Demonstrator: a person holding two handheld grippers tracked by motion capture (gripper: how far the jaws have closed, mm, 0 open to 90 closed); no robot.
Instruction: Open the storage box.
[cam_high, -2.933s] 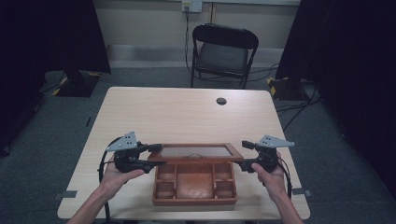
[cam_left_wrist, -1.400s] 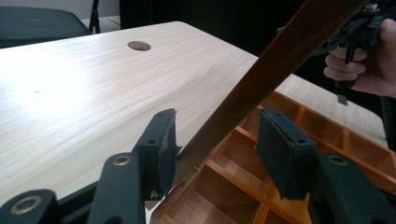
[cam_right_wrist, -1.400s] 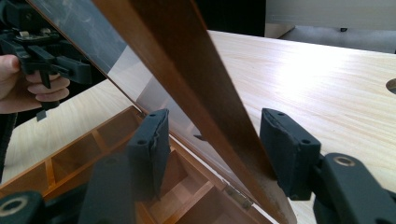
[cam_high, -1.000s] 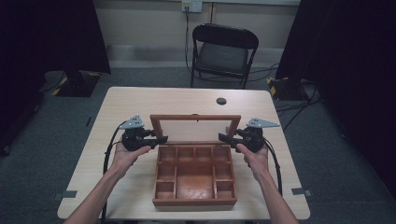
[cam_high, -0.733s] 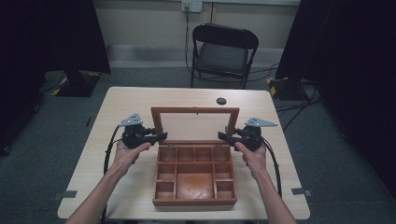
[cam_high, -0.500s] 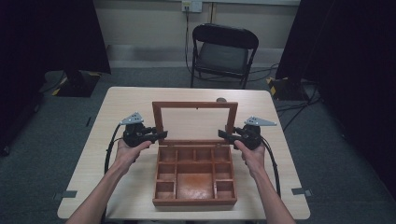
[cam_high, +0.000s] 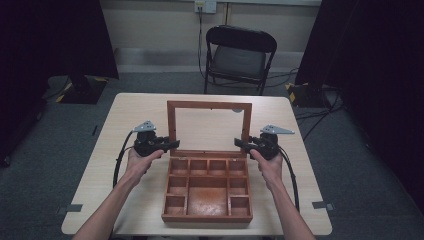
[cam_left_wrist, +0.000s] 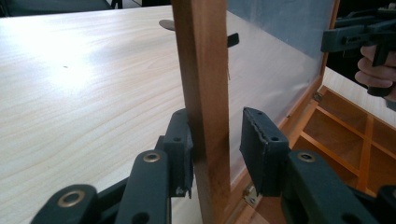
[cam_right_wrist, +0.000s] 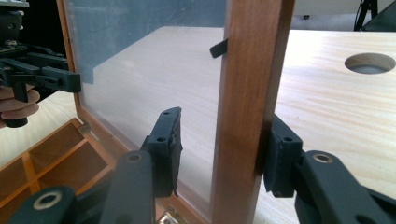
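Wooden box (cam_high: 207, 187) near the front middle of the table (cam_high: 105, 150), divided into compartments, all bare. Lid (cam_high: 209, 125) raised close to upright on hinges at the box's far edge, a wooden frame around a clear pane.

Left gripper (cam_high: 170, 145) at the lid's left side rail, low down, just above the box's back left corner. From the left gripper view, jaws spread around that rail (cam_left_wrist: 205, 93): one pad flush against the rail's outer face, the other standing off from the pane side with a gap between. Not pinching. Brass hinge (cam_left_wrist: 251, 195) just beneath.

Right gripper (cam_high: 241, 144) mirrored at the lid's right rail, same height. From the right gripper view, jaws spread astride the rail (cam_right_wrist: 247, 93): outer pad touching the wood, inner pad apart from it on the pane side. Not clamped either.

Left hand (cam_high: 142, 159) and right hand (cam_high: 267, 162) wrapped round the gripper handles, forearms entering from the bottom edge. Cables looping down from each gripper across the tabletop.

Round hole (cam_right_wrist: 372, 62) in the table beyond the lid. Folding chair (cam_high: 239, 55) behind the table's far edge.
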